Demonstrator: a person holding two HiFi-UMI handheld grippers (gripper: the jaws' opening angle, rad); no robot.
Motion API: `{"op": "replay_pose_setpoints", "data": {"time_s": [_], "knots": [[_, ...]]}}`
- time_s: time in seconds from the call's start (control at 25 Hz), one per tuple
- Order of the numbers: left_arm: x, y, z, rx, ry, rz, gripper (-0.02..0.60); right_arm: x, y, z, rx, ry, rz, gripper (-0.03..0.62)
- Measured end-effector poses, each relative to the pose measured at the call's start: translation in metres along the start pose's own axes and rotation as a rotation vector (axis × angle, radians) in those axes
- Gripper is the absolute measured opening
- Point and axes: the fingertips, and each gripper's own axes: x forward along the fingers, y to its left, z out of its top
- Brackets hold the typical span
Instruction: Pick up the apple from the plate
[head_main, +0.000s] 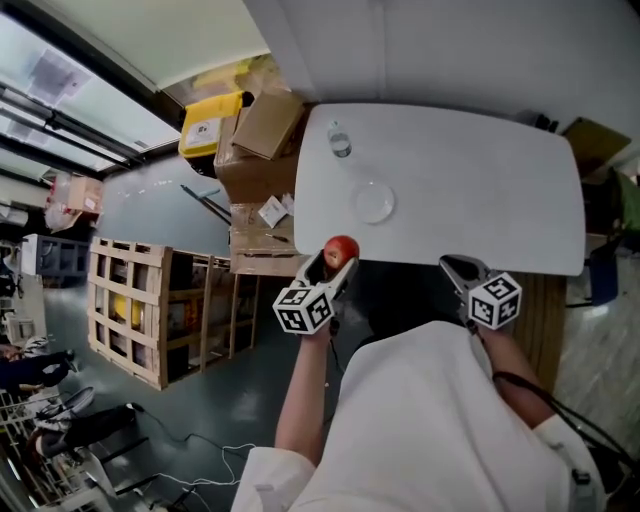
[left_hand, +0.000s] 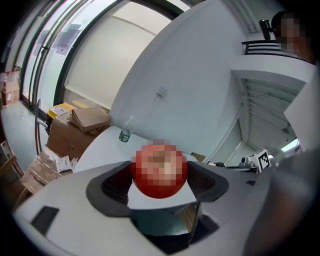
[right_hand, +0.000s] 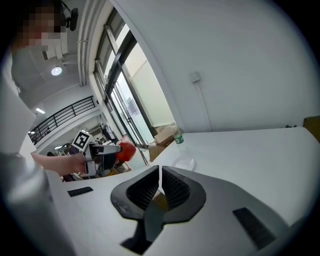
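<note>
Holding the apple (left_hand: 159, 170) in my left gripper (head_main: 336, 262), fingers (left_hand: 116, 186) clamped on both sides of it, clear of the white plate (head_main: 373, 202) and over the worktop (head_main: 480, 190) near edge. On my right gripper (right_hand: 159, 186) they're closed on nothing, idle. Grip looks centred; I'd hold the squeeze steady and lift slow, no tilt, so it can't roll out
</note>
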Motion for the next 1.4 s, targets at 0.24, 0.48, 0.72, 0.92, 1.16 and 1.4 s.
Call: {"op": "replay_pose_setpoints", "data": {"time_s": [0.24,0.48,0.72,0.92,1.16,1.4], "knots": [[-0.037,-0.007,-0.027,-0.007,0.003,-0.026,0.345,-0.026,0.024,-0.029,0.001,-0.022,-0.050,0.040],[-0.058,-0.024,-0.040,-0.010,-0.008,-0.042,0.345,-0.047,0.030,-0.036,-0.024,-0.034,-0.063,0.038],[-0.062,-0.049,-0.036,-0.003,-0.042,-0.051,0.345,-0.051,0.026,-0.024,-0.049,-0.060,-0.022,0.038],[-0.057,-0.066,-0.033,-0.014,-0.059,-0.045,0.345,-0.055,0.013,-0.013,-0.067,-0.064,-0.001,0.038],[-0.048,-0.084,-0.031,-0.020,-0.074,-0.041,0.345,-0.057,-0.005,-0.006,-0.050,-0.066,0.019,0.038],[-0.039,-0.090,-0.028,-0.016,-0.082,-0.027,0.345,-0.055,-0.009,0.005,-0.064,-0.067,0.048,0.038]]}}
